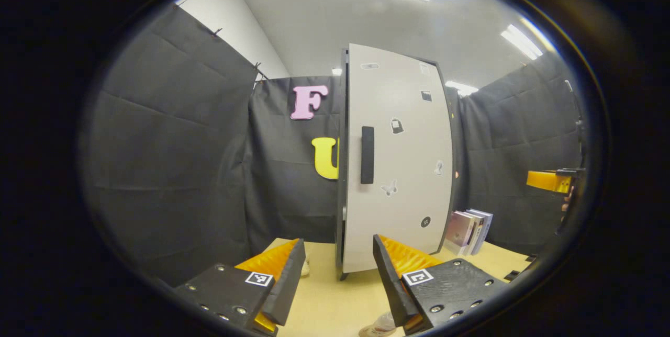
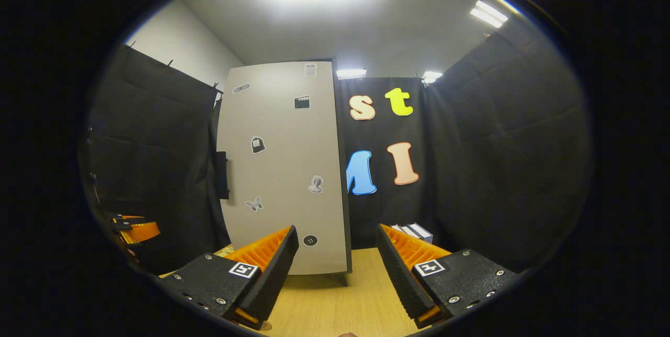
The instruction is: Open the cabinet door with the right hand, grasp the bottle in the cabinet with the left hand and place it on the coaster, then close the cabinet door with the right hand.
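While the cabinet door [image 1: 398, 159] stands closed on the desk [image 1: 335, 295], its handle [image 1: 367, 155] at 12 o'clock, the left gripper [image 1: 339, 279] fingers are apart, empty. Right gripper [image 2: 337, 269] fingers apart, empty. Books [image 1: 468, 231] at 2 o'clock. Bottle unseen.

Cabinet door [image 1: 398, 159] shut, upright on the table.
Pale grey panel dotted with small stickers; a dark vertical handle [image 1: 367, 155] sits near its 9 o'clock edge, at mid-height. In the right gripper view the door stands towards 11 o'clock.
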